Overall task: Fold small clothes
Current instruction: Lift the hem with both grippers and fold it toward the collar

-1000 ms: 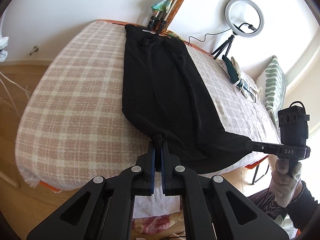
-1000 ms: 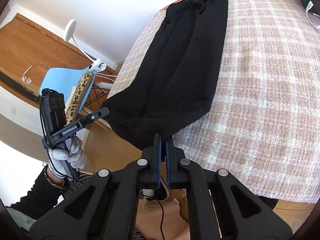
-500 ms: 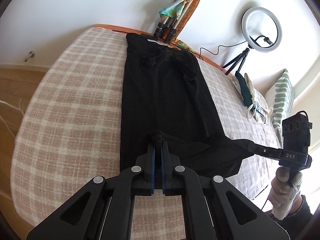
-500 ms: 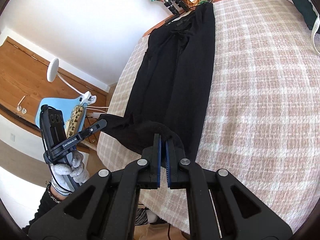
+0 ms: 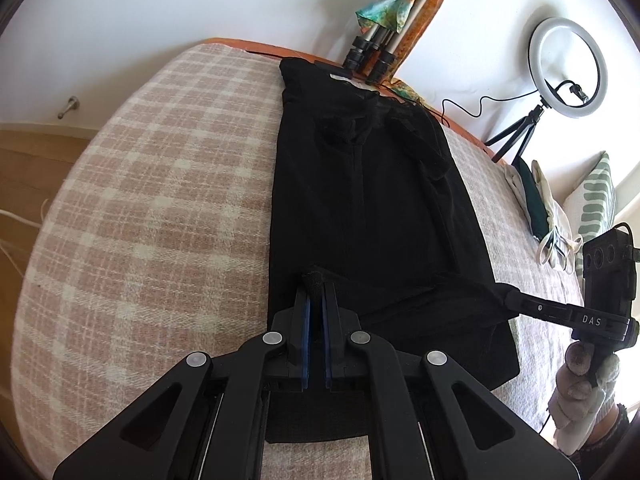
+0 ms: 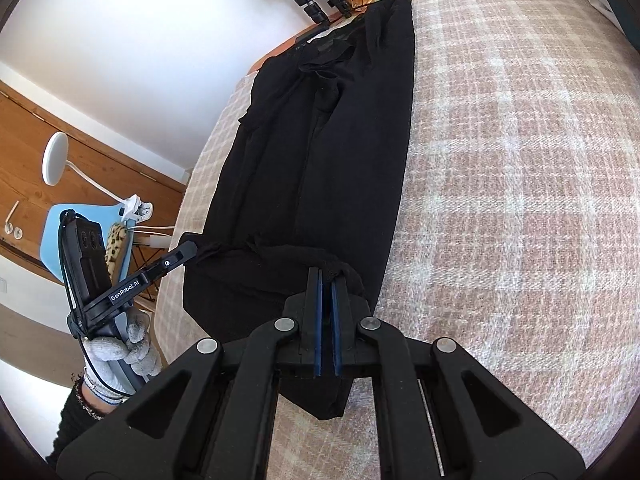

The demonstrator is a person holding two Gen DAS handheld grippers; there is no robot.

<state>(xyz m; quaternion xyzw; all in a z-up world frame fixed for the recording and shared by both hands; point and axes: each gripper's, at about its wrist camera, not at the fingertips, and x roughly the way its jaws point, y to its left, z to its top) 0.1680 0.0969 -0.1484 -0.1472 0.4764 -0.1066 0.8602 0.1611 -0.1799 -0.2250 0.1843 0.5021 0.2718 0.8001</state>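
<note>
The checked bed (image 5: pixel 152 208) is carrying a long black garment (image 5: pixel 372 208), lying flat down its middle from the far edge toward the near edge. The soft, light, floppy cloth is likely sagging wherever unsupported, so its hem corners are the best holds. The left claw (image 5: pixel 316 292) and right claw (image 6: pixel 328 280) are each clamping a hem corner.
</note>
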